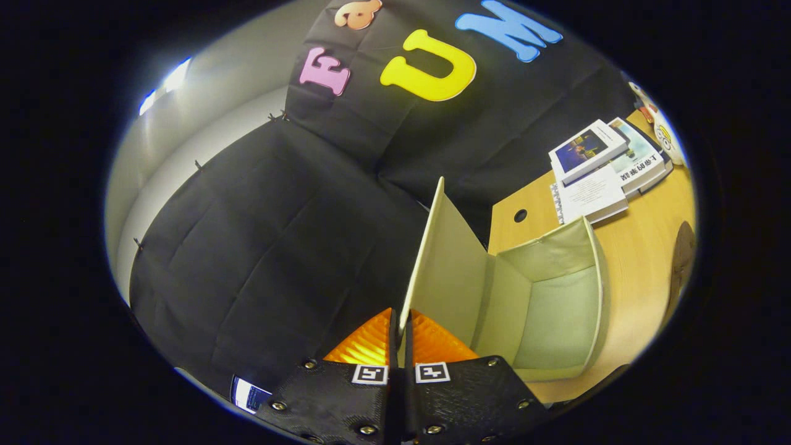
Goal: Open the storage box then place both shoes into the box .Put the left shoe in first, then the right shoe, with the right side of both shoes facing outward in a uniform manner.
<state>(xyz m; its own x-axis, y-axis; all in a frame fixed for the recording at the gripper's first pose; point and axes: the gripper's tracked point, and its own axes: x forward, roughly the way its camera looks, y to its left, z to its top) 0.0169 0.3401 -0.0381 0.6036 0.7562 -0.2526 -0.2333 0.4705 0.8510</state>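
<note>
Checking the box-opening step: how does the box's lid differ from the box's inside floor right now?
The lid stands raised on edge, pinched between the gripper fingers; the floor lies bare and untouched inside the storage box. The lid looks smooth, the floor more fabric-textured. Both are pale cream.

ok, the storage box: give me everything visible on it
The box is pale beige, fabric-looking, with stiff flat walls and nothing seen inside. It sits open on the wooden table, just ahead of the gripper. Its lid stands raised, edge-on to the camera, and the jaws are shut on the lid's near edge. Books lie beyond it, apart from it.
</note>
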